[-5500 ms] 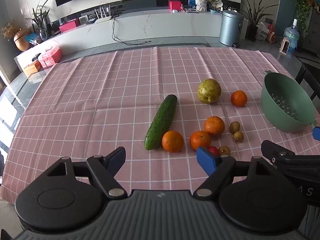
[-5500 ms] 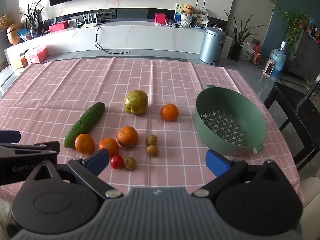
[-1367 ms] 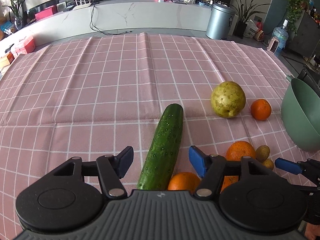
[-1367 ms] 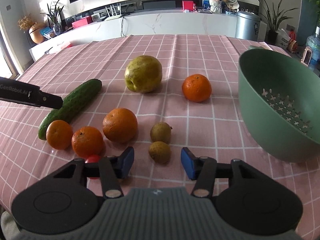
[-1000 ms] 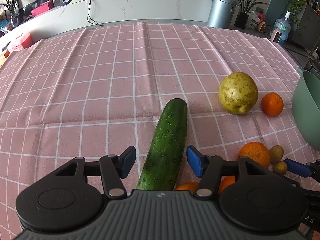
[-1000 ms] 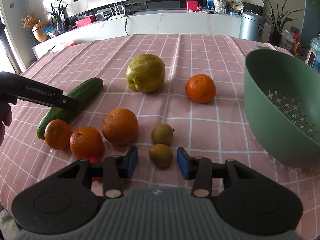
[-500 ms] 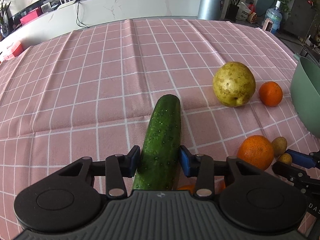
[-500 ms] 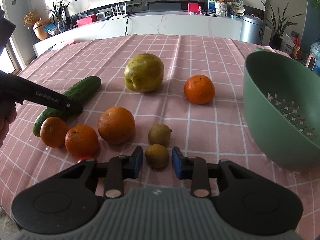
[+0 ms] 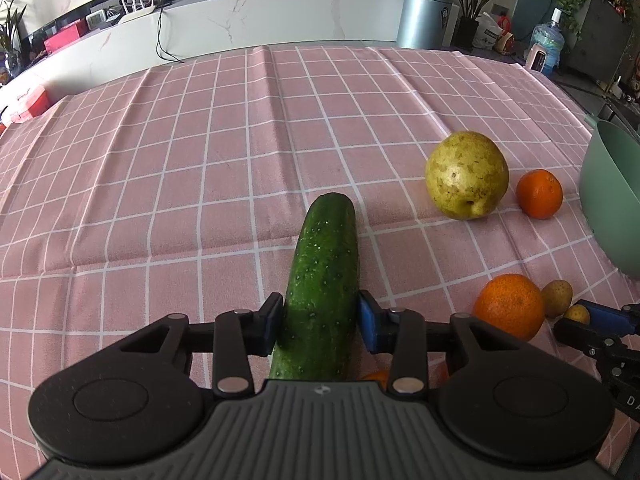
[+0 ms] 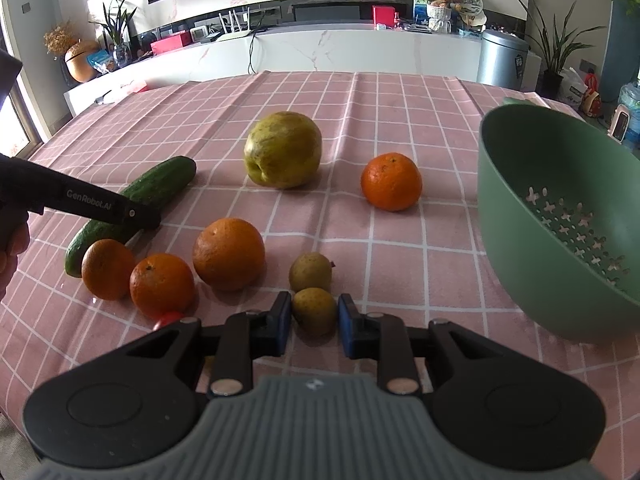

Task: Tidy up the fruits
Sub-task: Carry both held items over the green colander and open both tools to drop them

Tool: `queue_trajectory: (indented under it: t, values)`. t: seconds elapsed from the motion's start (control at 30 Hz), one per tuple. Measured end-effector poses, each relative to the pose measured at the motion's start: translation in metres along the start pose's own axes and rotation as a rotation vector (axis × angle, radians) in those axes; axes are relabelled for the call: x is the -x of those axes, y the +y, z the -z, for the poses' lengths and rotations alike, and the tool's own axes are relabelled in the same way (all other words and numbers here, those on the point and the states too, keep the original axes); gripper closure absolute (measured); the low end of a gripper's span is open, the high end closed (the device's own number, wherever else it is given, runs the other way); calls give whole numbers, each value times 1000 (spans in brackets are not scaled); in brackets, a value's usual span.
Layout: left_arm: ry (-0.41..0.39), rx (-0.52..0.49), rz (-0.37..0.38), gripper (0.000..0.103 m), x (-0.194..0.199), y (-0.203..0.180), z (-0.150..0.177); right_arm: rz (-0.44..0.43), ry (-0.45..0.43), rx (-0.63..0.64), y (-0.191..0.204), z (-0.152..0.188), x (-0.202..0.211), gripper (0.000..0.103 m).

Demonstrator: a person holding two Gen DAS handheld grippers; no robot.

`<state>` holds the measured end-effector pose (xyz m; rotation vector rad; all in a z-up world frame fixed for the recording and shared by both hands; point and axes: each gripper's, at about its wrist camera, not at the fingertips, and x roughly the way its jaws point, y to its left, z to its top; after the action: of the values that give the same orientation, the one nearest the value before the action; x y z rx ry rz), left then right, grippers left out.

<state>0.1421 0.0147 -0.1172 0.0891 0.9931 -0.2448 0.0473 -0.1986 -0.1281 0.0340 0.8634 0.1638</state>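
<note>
My left gripper (image 9: 320, 320) is shut on a green cucumber (image 9: 324, 280) that lies on the pink checked tablecloth (image 9: 200, 160); both blue pads press its sides. My right gripper (image 10: 314, 322) is shut on a small brown kiwi (image 10: 314, 310), with a second kiwi (image 10: 310, 271) just beyond it. In the right wrist view, three oranges (image 10: 228, 253) sit in a row to the left and a red cherry tomato (image 10: 166, 319) peeks behind the left finger. A yellow pear (image 10: 283, 149) and a fourth orange (image 10: 391, 187) lie farther back. The cucumber (image 10: 160, 186) shows there too.
A green colander bowl (image 10: 520, 216) stands tilted at the right of the table, also at the right edge of the left wrist view (image 9: 608, 192). Beyond the table's far edge are a white counter and a metal bin (image 10: 502, 58).
Both grippers have closed: the left jaws narrowed onto the cucumber, the right jaws narrowed onto the near kiwi. Both moved slightly forward and lower.
</note>
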Motion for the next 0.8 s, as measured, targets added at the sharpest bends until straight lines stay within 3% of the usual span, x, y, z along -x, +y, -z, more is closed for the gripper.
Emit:
queue_trajectory:
  t: [0.43,0.8]
  values:
    - [-46,-26,12,59,33,-12,-9,5,-18,-6,-1,-6,23,82]
    - [-96,-108,47,58,69,-62,-17,15,-69,-36,-21,-10,63,82]
